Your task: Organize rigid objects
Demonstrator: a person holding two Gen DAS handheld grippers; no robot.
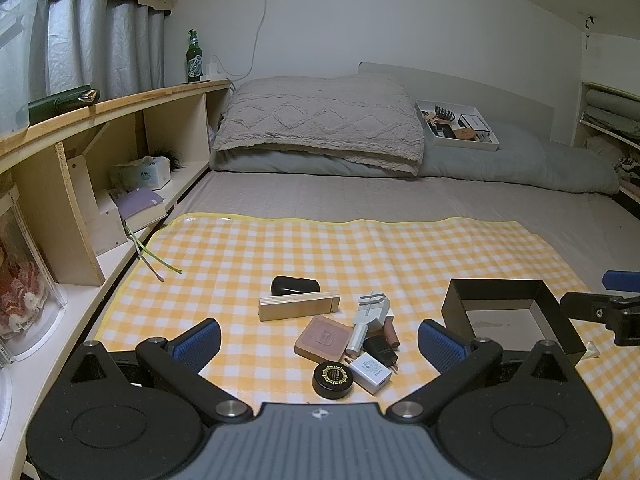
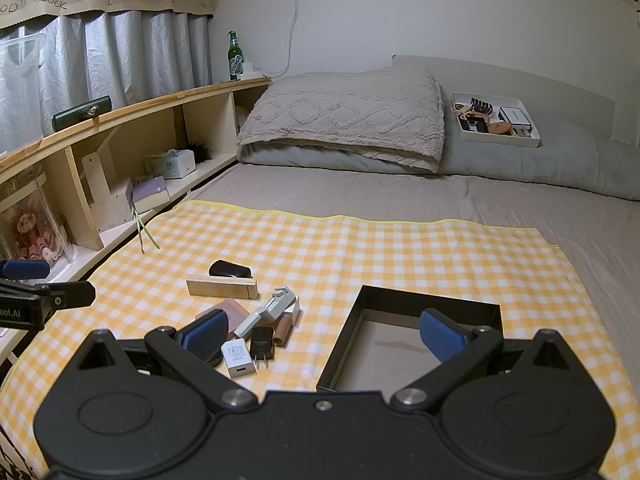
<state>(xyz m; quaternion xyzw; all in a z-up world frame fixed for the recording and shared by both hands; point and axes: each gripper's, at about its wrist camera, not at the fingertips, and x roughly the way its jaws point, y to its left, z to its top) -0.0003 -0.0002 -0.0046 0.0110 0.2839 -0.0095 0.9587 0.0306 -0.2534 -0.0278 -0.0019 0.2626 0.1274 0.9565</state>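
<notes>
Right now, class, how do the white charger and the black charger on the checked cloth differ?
The white charger is pale, blocky and shows a port on its near end; the black charger is dark and slimmer, with two metal prongs pointing toward the camera. The white one lies nearer the camera. Both lie flat, side by side, beside the open black box.

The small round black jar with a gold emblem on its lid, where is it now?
In the left wrist view, the small round black jar sits on the yellow checked mat, nearest the camera, touching the white charger cube on its right.

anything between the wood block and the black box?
Only the grey tool juts partway into that stretch; otherwise bare checked cloth between wood block and black box, right wrist view.
</notes>
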